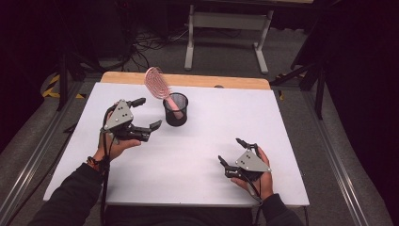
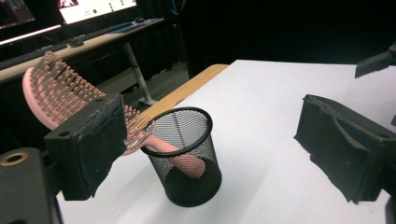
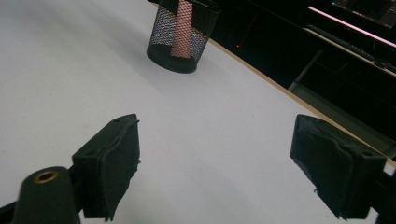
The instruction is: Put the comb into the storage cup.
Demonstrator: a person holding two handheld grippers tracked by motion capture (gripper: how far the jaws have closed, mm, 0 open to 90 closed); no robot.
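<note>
Two grippers gaping empty, left gripper (image 1: 147, 113) just beside hairbrush (image 1: 157, 83) in mesh cup (image 1: 175, 113), right gripper (image 1: 231, 150) well apart.

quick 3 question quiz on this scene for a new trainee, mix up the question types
1. True or false: the pink hairbrush stands handle-down in the black mesh cup.
2. Which gripper is nearer the cup? A) left gripper B) right gripper
3. How do both grippers' jaws stand?

Key
1. True; its bristle head leans out over the rim.
2. A.
3. Open, holding nothing.
</note>
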